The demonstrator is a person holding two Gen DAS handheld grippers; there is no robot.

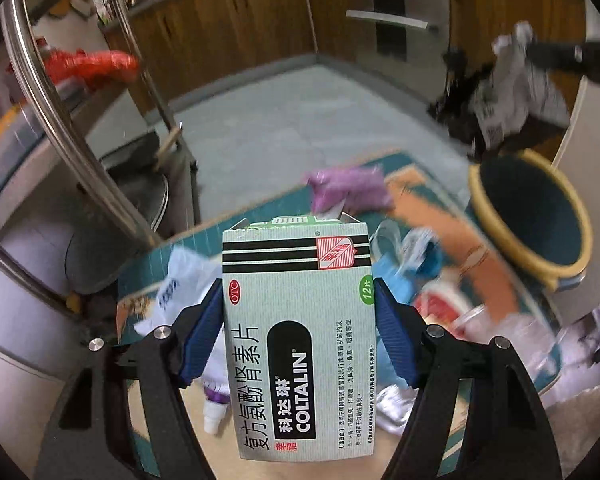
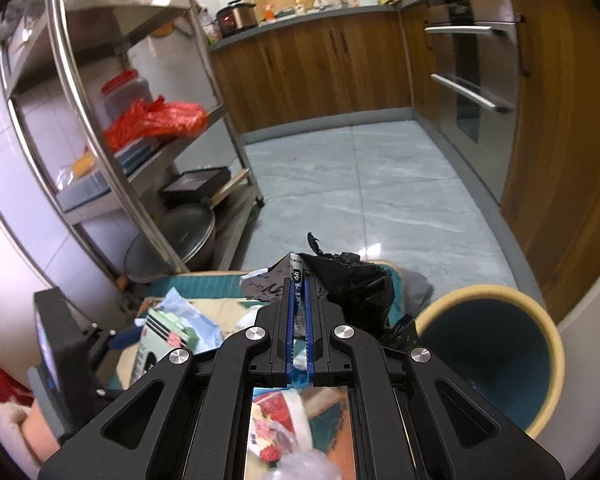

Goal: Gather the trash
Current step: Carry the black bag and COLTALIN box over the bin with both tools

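COLTALIN medicine box (image 1: 300,332) (OTC, 12 tablets) clamped in left claw (image 1: 299,336); right claw (image 2: 299,320) pinching printed grey wrapper (image 2: 272,282), lettering unreadable.

Left gripper (image 1: 298,316): medicine box (image 1: 298,340) between its pads, pressed on both sides, held upright above the mat (image 1: 204,240).
Right gripper (image 2: 299,320): jaws together on a crumpled wrapper (image 2: 264,280) and a plastic bag (image 2: 356,288), beside the bin's rim.
Bin (image 1: 556,256): on the floor to the right of the mat, mouth tilted towards both cameras.
Mat: scattered wrappers (too blurred to tell apart) lie on it, below the box.
Metal shelf rack (image 2: 112,120): left of the mat, with a pot lid (image 2: 188,236) on its lowest shelf.
Cabinets (image 2: 320,68): behind, across the floor.
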